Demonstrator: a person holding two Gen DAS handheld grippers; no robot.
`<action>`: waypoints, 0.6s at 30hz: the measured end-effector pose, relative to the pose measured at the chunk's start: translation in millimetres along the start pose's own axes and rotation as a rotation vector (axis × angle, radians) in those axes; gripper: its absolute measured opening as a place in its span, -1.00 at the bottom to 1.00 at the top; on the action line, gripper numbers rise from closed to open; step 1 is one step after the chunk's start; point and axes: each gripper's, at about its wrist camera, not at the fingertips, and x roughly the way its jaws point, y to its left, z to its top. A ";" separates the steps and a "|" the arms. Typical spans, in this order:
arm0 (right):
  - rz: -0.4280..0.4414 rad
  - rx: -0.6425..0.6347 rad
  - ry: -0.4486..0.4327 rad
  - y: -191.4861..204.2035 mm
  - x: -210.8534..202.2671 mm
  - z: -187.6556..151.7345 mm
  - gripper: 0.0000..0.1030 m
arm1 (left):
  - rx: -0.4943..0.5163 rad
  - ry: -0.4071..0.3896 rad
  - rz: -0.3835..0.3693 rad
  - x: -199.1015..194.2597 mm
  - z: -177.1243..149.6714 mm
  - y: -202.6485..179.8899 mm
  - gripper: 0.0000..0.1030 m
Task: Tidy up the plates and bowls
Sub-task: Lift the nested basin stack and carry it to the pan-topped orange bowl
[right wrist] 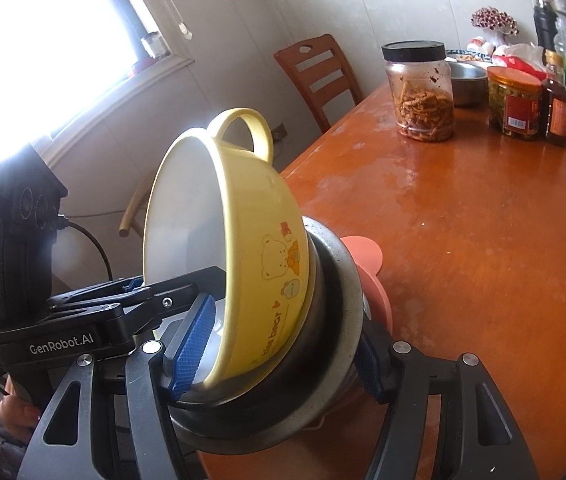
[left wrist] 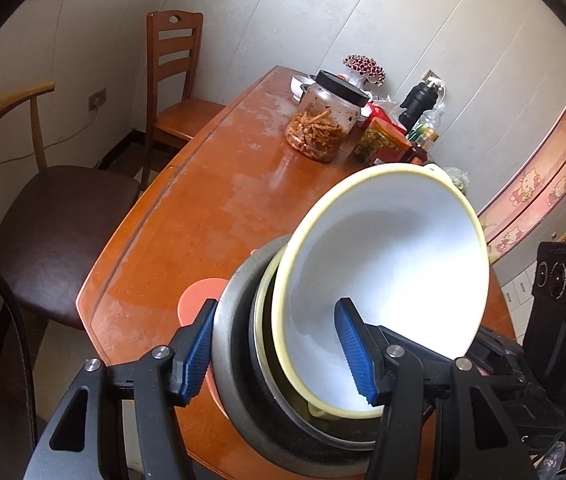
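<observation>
A stack of tilted dishes is held at the near edge of the wooden table [left wrist: 203, 208] by both grippers. Through the left wrist camera the white inside of the yellow bowl [left wrist: 383, 280] is shown; its outer wall, with a bear drawing and a loop handle, is seen only through the right wrist camera [right wrist: 267, 264]. The bowl is nested, tipped, in a grey metal bowl [left wrist: 235, 344], and a pink plate [left wrist: 197, 300] is glimpsed under that one.

The left gripper [left wrist: 275, 354] is closed across the stack, one blue pad outside the metal bowl and the other inside the yellow bowl. The right gripper [right wrist: 283, 346] is clamped likewise, its left pad inside the yellow bowl's rim and its right pad behind the metal bowl [right wrist: 335, 320], beside the pink plate [right wrist: 367, 256]. In the right view the left gripper is seen from the side, reaching into the yellow bowl.

Farther back on the table a black-lidded jar [left wrist: 323, 120] is stood, about a third full of orange-brown strips. Beside it a red-labelled jar [left wrist: 383, 144] of greenish pickles is seen. A small steel bowl [right wrist: 469, 84] behind the jars is shown clearly only in the right view; its contents cannot be told.
</observation>
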 end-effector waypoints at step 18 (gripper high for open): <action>0.013 0.040 0.002 -14.0 4.3 -2.6 0.30 | 0.011 0.012 0.026 9.3 -2.4 -5.7 0.12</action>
